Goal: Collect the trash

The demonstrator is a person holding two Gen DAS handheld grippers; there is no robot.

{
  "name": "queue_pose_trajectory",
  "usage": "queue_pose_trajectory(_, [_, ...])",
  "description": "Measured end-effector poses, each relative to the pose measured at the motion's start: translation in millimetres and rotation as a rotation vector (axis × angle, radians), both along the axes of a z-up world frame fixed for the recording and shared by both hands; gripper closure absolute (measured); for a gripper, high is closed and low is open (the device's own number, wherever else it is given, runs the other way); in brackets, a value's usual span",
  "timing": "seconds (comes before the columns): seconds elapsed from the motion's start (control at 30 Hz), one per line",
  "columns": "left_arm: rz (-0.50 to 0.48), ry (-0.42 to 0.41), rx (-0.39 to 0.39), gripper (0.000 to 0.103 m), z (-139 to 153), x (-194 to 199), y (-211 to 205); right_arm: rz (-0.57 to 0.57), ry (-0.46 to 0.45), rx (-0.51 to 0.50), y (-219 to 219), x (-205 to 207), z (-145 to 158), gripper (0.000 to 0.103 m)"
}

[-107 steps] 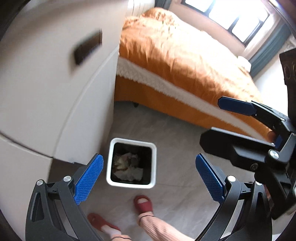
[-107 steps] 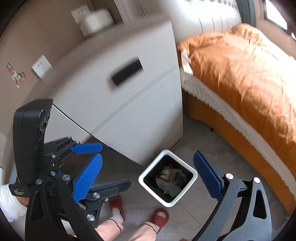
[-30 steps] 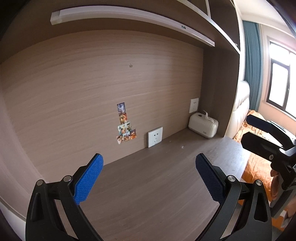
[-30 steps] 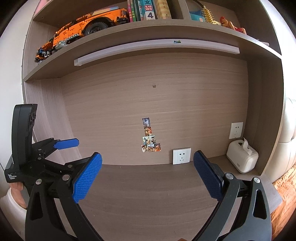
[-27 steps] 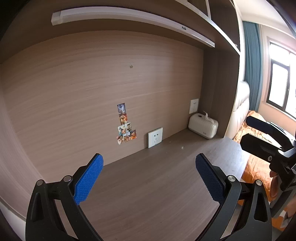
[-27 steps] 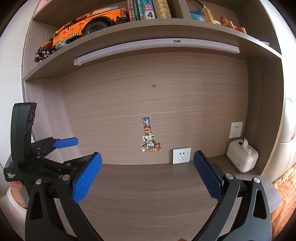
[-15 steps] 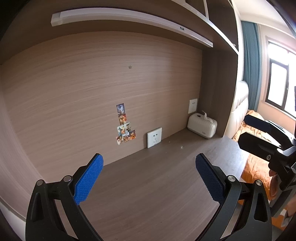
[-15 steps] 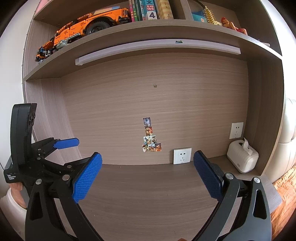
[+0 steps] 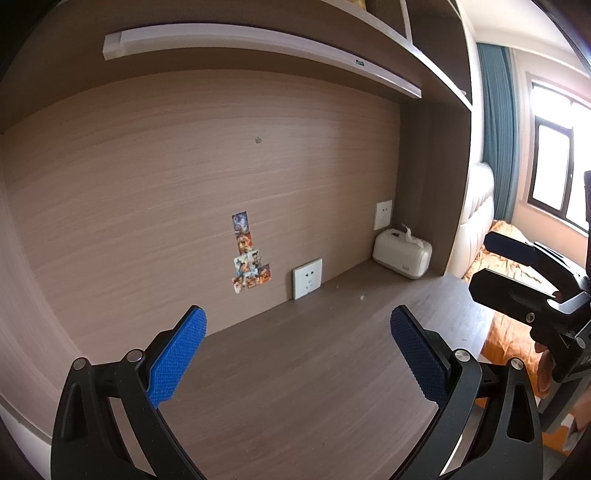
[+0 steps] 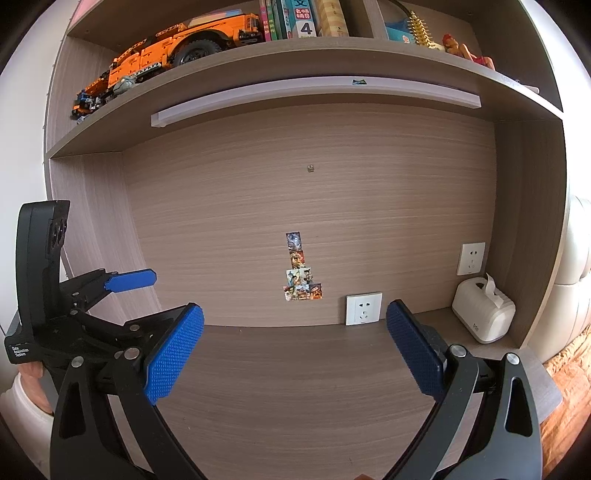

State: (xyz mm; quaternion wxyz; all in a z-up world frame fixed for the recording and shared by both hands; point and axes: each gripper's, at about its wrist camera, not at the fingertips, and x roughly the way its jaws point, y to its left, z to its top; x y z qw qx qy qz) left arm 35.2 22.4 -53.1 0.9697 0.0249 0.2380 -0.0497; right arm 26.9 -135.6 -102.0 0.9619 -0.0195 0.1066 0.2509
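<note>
Compared with the view a few seconds ago, both cameras have swung from the floor, where a white bin holding crumpled paper stood beside the cabinet, up to the desk alcove. Over the last second the framing is almost unchanged.

Left gripper (image 9: 297,345): fingers wide apart, nothing between them, held above the tabletop (image 9: 303,387). Right gripper (image 10: 294,341): fingers likewise wide apart and empty, level with the left one and just beside it.

Task item: no bin is in view now. The only loose debris visible is a tiny pale speck (image 9: 362,296) on the tabletop near the back wall, between the wall socket (image 9: 307,278) and the white tissue box (image 9: 402,255); too small to identify.

Surroundings: the tissue box sits in the back right corner with a tissue protruding. Small picture stickers (image 10: 301,277) are on the back panel. The shelf above carries an orange toy truck (image 10: 166,48) and books (image 10: 303,18). An orange bedspread (image 9: 513,325) lies to the right.
</note>
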Motion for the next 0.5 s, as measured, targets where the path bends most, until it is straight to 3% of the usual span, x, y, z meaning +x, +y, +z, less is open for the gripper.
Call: queue_pose_trajectory(0.5, [-0.001, 0.028, -0.024, 0.005, -2.4, 2.9, 3.3, -0.001, 0.011, -0.007, 1.1, 3.5, -1.4, 0.005])
